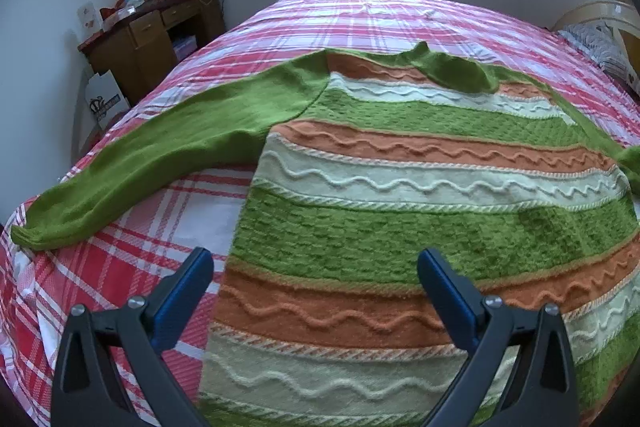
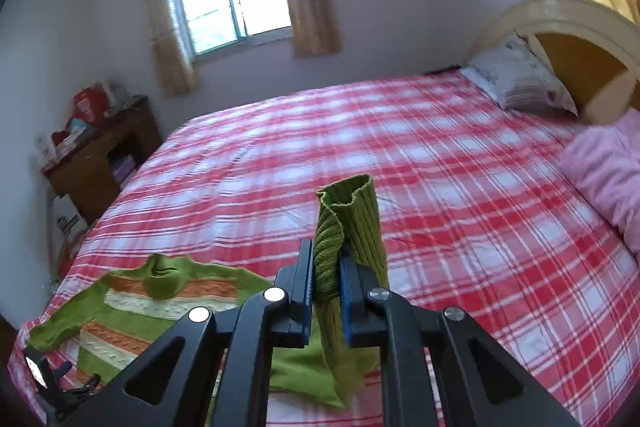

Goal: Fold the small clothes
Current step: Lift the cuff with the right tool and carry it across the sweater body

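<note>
Your right tongs (image 2: 325, 291) are clenched on the ribbed green cuff of the sweater's sleeve (image 2: 352, 223), lifted off the bed, with the cuff end sticking up past the blue pads. Your left tongs (image 1: 316, 267) are released, jaws wide apart, hovering over the lower body of the green, orange and cream striped knit sweater (image 1: 400, 187), not touching it as far as the left wrist view shows.

The sweater lies flat on the red-and-white plaid bed cover (image 1: 360, 15), collar toward the window, its other plain green sleeve (image 1: 160, 155) stretched out toward the bed edge.

Risks from here:
- The grip is only on the cuff tip. Thick knit could slip out if you pull hard across the body.
- Nothing pins the body. Dragging the sleeve over will likely tug the whole sweater sideways and skew the fold. Get your left tongs down first.
- The outstretched sleeve's cuff sits near the bed edge and could slide off if the sweater shifts that way.
- The knit is stretchy, so the sleeve may land bunched rather than flat.

Containers: none in play on the bed. The brown wooden table (image 1: 152, 35) by the wall has drawers, shut; contents not visible. Red boxes and clutter sit on top.
</note>
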Demonstrator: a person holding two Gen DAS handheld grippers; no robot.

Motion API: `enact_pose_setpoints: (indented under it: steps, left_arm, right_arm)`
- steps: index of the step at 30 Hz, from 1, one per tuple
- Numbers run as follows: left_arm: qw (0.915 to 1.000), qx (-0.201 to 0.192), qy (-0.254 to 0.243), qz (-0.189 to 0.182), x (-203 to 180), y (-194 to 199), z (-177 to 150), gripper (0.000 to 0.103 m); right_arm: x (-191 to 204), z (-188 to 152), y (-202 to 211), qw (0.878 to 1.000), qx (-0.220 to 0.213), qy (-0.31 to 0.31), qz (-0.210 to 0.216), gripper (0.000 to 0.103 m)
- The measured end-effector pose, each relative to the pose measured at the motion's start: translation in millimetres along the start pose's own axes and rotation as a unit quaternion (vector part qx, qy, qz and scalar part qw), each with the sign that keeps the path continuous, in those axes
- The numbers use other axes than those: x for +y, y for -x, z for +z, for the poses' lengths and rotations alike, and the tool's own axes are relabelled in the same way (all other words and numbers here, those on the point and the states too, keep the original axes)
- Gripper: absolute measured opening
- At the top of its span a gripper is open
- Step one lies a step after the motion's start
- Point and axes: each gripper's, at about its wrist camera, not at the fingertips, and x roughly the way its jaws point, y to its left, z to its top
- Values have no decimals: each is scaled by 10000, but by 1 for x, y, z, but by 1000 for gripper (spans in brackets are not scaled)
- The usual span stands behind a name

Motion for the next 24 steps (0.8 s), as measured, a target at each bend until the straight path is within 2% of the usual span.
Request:
enact_pose_setpoints:
  steps: [12, 24]
  left_arm:
    - [9998, 46, 172, -107, 16, -2, -6, 103]
    - [9995, 31, 283, -157, 28, -4, -6, 103]
  right_arm:
    - [95, 24, 19, 9956, -316, 617, 635, 11]
    - [199, 18, 32, 9816, -426, 1296, 1340, 10]
